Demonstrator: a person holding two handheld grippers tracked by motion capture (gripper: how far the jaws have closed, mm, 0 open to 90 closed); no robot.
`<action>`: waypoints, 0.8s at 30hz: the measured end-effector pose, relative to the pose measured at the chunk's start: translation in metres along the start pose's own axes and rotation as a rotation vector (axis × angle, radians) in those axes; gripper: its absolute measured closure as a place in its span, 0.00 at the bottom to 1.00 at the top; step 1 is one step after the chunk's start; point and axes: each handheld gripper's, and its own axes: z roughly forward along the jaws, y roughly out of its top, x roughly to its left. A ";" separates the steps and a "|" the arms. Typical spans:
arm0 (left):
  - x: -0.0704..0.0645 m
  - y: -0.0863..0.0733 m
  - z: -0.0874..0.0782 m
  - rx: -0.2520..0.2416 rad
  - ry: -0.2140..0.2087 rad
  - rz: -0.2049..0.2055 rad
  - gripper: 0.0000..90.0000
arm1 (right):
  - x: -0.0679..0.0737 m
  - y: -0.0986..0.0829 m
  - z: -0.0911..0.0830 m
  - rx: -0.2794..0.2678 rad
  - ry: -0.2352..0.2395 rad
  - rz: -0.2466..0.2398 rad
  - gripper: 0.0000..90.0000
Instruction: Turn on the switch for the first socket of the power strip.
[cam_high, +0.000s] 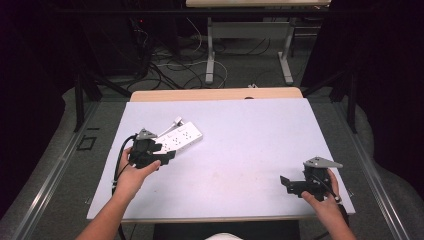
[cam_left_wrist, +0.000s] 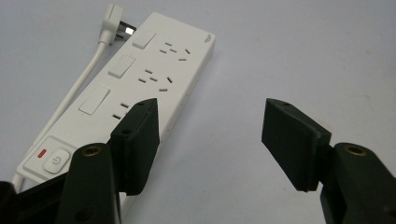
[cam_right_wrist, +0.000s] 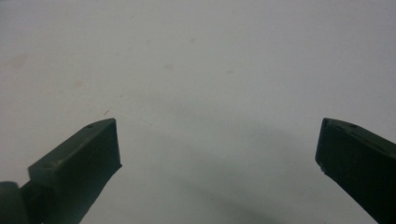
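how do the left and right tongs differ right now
The left tongs sit at the power strip, one jaw over its edge; the right tongs sit over bare mat, far from it. The left tongs point up-table, the right tongs point sideways toward the left. Both are open and hold nothing.

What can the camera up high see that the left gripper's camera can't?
The high view alone takes in the whole table, both hands, the right gripper far across the table, and cables on the floor behind. The left gripper view alone gives the power strip's details: its switches, sockets, a power button with a red light, and the plug. Both share the white power strip and the left gripper, whose fingers stand open.
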 end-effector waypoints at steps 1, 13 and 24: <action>0.000 -0.001 -0.002 -0.004 0.000 -0.007 0.40 | 0.000 0.000 0.000 -0.003 0.002 -0.008 0.00; 0.001 -0.022 -0.017 -0.063 -0.017 -0.069 0.25 | 0.002 0.000 0.000 0.001 0.003 0.006 0.00; -0.001 -0.037 -0.026 -0.087 -0.018 -0.106 0.08 | 0.002 0.000 0.000 -0.004 0.004 -0.002 0.00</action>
